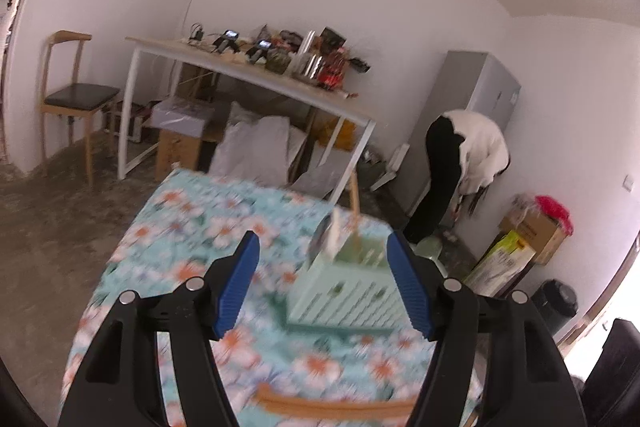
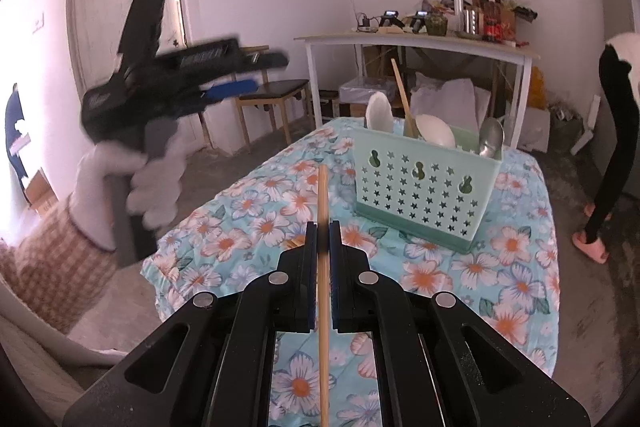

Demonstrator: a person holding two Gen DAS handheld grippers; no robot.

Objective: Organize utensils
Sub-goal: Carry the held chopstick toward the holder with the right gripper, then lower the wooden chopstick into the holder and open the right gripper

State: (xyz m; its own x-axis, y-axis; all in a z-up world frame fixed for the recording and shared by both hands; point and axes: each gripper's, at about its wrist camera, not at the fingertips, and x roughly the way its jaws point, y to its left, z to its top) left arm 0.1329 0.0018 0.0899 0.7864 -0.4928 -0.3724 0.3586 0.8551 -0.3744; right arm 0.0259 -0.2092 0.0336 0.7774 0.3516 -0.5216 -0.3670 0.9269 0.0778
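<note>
White walls closed in a cluttered room, where a worktop (image 2: 520, 267) under a turquoise flowered cloth carried a mint-green utensil caddy (image 2: 424, 195) toward its far right. In the caddy stood a white spoon (image 2: 380, 113), a tilted wooden chopstick (image 2: 401, 89), a white ladle (image 2: 435, 131) and a metal spoon (image 2: 491, 139). The right tongs (image 2: 322, 231) were pressed together on a second wooden chopstick (image 2: 323, 211), pinching it so it pointed straight ahead, near and to the left of the caddy. The left tongs (image 1: 322, 283), gripped by a white-gloved hand (image 2: 154, 183), stood spread with nothing between the blue pads (image 1: 236, 291), above the cloth and facing the caddy. At the far right a person (image 1: 468, 167) bent over beside a grey cabinet (image 1: 476, 95).
</note>
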